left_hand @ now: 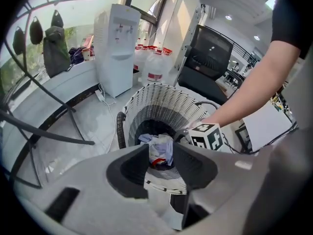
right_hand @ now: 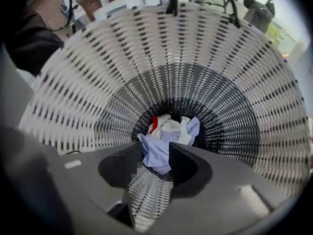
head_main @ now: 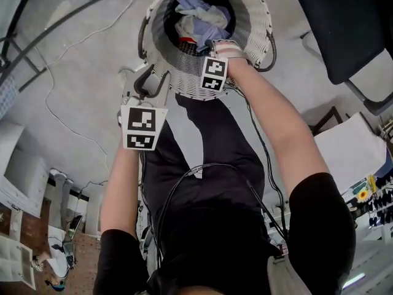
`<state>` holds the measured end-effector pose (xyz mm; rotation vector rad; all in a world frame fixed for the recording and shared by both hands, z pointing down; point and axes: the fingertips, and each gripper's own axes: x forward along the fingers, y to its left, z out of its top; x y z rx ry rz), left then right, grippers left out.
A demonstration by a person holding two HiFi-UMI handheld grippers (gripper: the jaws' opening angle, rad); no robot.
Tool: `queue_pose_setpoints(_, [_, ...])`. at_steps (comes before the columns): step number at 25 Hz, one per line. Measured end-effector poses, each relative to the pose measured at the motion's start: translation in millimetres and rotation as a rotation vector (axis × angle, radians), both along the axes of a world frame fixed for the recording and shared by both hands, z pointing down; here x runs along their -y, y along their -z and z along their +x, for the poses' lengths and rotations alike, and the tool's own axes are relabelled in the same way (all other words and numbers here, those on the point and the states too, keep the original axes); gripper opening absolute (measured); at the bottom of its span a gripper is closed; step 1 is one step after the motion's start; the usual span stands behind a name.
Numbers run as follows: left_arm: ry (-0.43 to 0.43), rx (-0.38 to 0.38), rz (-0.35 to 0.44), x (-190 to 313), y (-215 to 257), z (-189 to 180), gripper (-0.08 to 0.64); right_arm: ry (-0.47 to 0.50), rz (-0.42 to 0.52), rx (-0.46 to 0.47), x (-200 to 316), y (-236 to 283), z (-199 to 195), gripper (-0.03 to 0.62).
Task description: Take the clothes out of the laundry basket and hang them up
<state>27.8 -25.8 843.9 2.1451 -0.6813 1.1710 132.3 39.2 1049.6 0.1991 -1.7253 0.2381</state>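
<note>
A white wicker laundry basket [head_main: 261,17] stands on the floor in front of me, with crumpled clothes [head_main: 199,17] low inside it: pale blue, white and a bit of red. My right gripper [head_main: 209,48] points straight down just inside the near rim. In the right gripper view its jaws stand open [right_hand: 156,153]; a pale blue cloth [right_hand: 155,148] shows in the gap, lower in the basket [right_hand: 234,58]. My left gripper [head_main: 136,85] hovers outside the basket's left near side. Its jaws are open and empty [left_hand: 161,153], aimed at the clothes [left_hand: 159,148].
A black rack's bars [left_hand: 39,136] cross on the left. A white water dispenser [left_hand: 115,48] and water bottles [left_hand: 154,65] stand behind the basket [left_hand: 161,89]. A black chair [head_main: 344,23] is at the right, cables [head_main: 61,121] trail over the floor.
</note>
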Motion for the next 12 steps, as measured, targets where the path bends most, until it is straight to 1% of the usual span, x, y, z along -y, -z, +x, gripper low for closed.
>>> queue_pose_setpoints(2, [0.018,0.003,-0.012,-3.9,-10.6,-6.2,0.160,0.093,0.011,-0.048,-6.1,-28.1,3.1,0.186])
queue_pose_setpoints(4, [0.031,0.003,-0.023,-10.0,-19.7,-11.0,0.159,0.151,0.017,-0.090,-11.5,-52.2,7.0,0.186])
queue_pose_setpoints(7, [0.047,0.007,-0.045,-20.6,-34.8,-17.5,0.158,0.156,0.012,-0.114,-13.4,-80.5,6.6,0.201])
queue_pose_setpoints(12, [0.035,0.016,-0.058,-32.1,-53.3,-19.0,0.158,0.171,-0.009,-0.133,-19.4,-114.2,3.7,0.220])
